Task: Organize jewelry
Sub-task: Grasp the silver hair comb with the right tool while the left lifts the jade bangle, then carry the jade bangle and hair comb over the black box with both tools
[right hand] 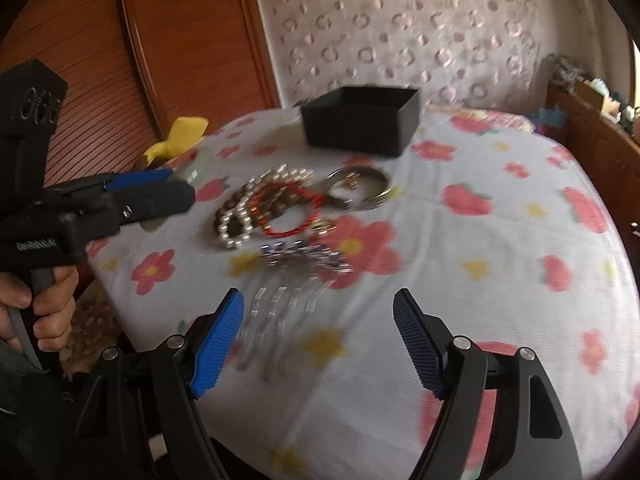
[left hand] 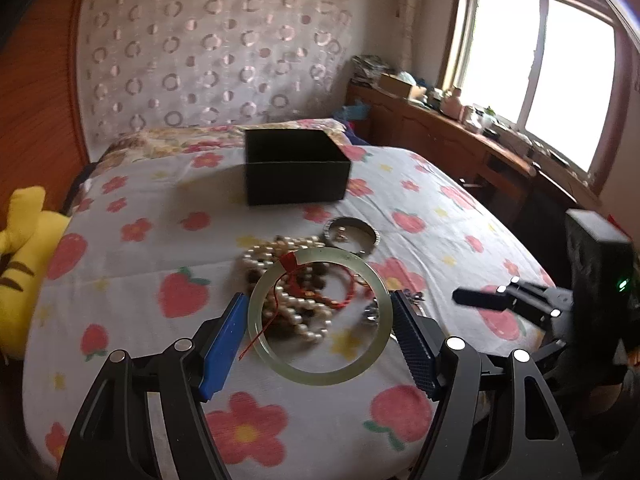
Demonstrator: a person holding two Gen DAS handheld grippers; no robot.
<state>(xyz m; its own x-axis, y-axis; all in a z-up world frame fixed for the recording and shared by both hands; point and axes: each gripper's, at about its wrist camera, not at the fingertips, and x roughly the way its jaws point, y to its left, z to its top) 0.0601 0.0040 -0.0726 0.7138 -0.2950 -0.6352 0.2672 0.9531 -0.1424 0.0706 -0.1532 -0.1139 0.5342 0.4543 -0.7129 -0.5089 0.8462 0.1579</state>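
My left gripper is shut on a pale green jade bangle, held between its blue pads above the jewelry pile. The pile has a pearl strand, brown beads, a red cord bracelet and a metal bangle. An open black box stands farther back on the bed; it also shows in the right wrist view. My right gripper is open and empty, just short of a clear hair comb with a jeweled top.
The floral bedsheet covers the bed. A yellow plush toy lies at the left edge. A wooden desk with clutter runs under the window at right. A wooden panel stands at left.
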